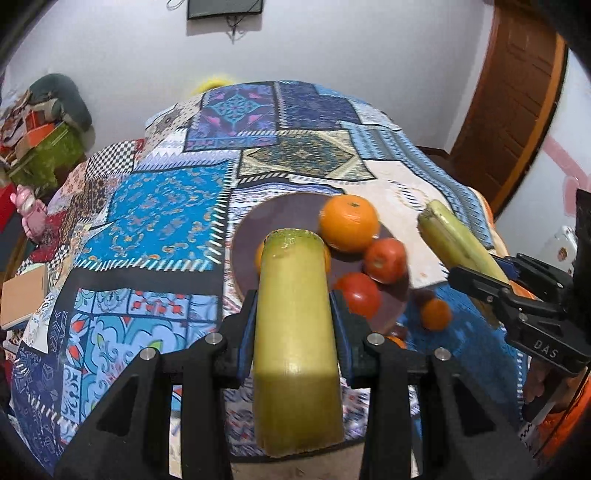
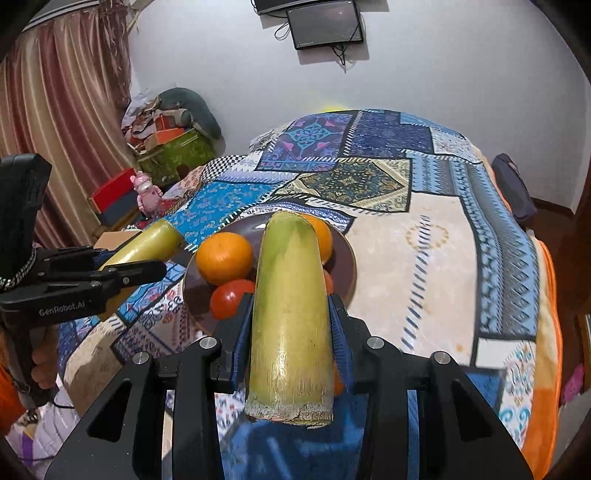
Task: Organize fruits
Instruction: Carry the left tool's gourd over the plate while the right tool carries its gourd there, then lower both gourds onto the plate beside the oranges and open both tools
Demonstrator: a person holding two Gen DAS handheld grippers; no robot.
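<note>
My left gripper [image 1: 293, 306] is shut on a thick yellow-green stalk piece [image 1: 295, 332], held above the bed in front of a brown plate [image 1: 251, 236]. The plate holds an orange [image 1: 349, 221] and two tomatoes [image 1: 384, 258]. A small orange [image 1: 436, 314] lies on the blanket beside the plate. My right gripper [image 2: 291, 325] is shut on a second yellow-green stalk piece [image 2: 291, 314], just before the same plate [image 2: 343, 254] with its orange [image 2: 223, 256] and tomato [image 2: 229, 299]. Each gripper shows in the other's view: the right [image 1: 480, 280], the left [image 2: 147, 266].
A patchwork blanket [image 1: 166, 206] covers the bed. Boxes and cushions [image 2: 166, 140] are piled by the wall at far left, with a pink toy [image 2: 146, 192]. A screen [image 2: 325, 22] hangs on the wall. A wooden door [image 1: 509, 96] stands at right.
</note>
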